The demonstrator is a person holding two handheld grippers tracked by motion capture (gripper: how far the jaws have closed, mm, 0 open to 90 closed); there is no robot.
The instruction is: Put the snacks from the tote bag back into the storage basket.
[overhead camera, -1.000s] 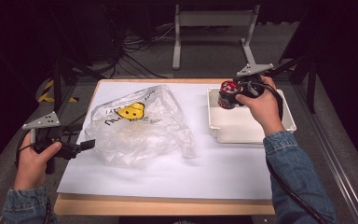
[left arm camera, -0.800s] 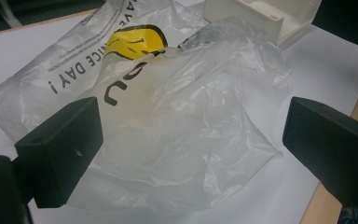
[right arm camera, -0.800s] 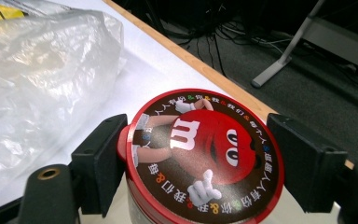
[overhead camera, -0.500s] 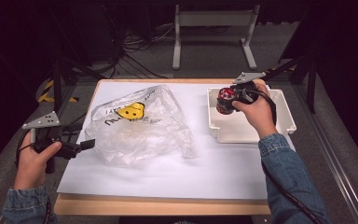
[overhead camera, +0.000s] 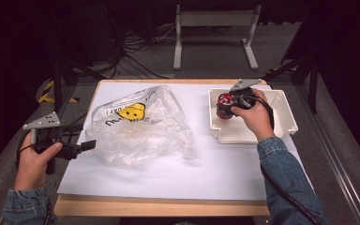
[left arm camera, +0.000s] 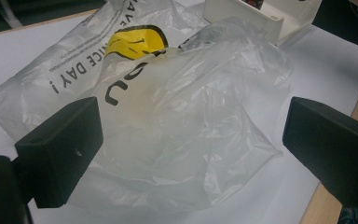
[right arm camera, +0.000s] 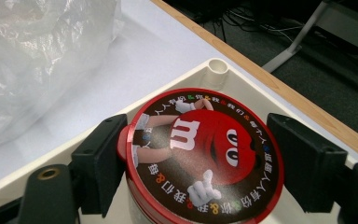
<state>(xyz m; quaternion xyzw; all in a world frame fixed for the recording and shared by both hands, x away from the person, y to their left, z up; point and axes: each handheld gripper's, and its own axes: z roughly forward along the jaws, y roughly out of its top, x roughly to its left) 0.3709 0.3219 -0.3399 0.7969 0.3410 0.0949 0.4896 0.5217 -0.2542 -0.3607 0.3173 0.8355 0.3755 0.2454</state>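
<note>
- Over the white tray at the table's right side, the right gripper holds a red candy tin, its jaws clamped on the rim from both sides.
- Judging from the tin's place inside the tray walls, the step in hand is a lift out; a straight rise should clear the near wall before any sideways travel.
- Grip should stay level so the round lid does not slip between the pads.
- Beside the clear plastic bag, the left gripper waits with jaws wide apart, nothing between them.
- That gripper could pin or open the bag's edge.
</note>
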